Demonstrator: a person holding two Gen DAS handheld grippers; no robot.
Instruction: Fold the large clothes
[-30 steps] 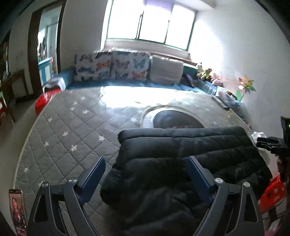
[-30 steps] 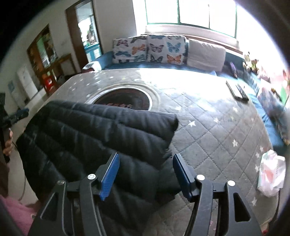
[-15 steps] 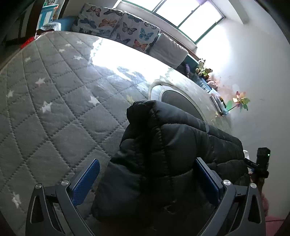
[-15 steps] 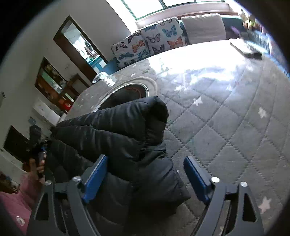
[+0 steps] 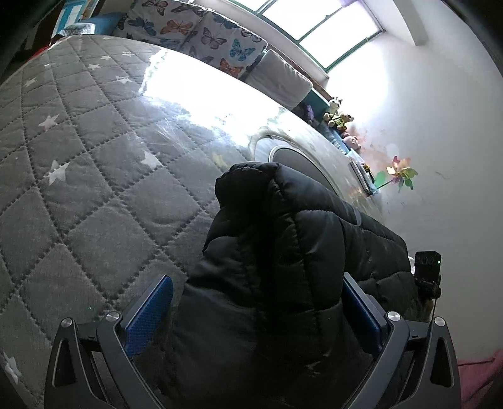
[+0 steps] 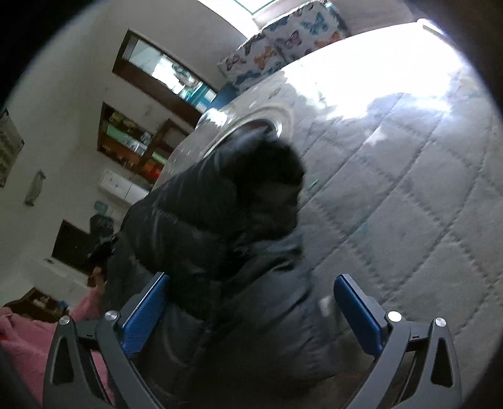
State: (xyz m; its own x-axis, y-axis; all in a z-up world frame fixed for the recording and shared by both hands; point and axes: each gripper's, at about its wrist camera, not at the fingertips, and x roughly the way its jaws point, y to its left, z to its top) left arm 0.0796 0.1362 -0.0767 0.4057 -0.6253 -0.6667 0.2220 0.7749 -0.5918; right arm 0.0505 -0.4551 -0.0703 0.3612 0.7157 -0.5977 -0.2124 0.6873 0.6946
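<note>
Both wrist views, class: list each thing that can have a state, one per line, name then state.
Black puffer jacket: folded, bunched, lying on the quilt, between both sets of jaws.
Left gripper: jaws wide open around the jacket's end.
Right gripper: jaws wide open around the jacket's other end.
Grey star quilt: spread flat.

Daylight pours in from the window (image 5: 317,28) at the top of the left wrist view and burns a white glare patch across the quilted mat (image 5: 94,176), wiping out its stitching there. The black puffer jacket (image 5: 276,267) sits in deep shadow, its folds barely readable. The right wrist view is softer: the jacket (image 6: 226,239) and mat (image 6: 408,201) are smeared by motion blur. Both views bend strongly at the rim, with dark vignetted corners.
</note>
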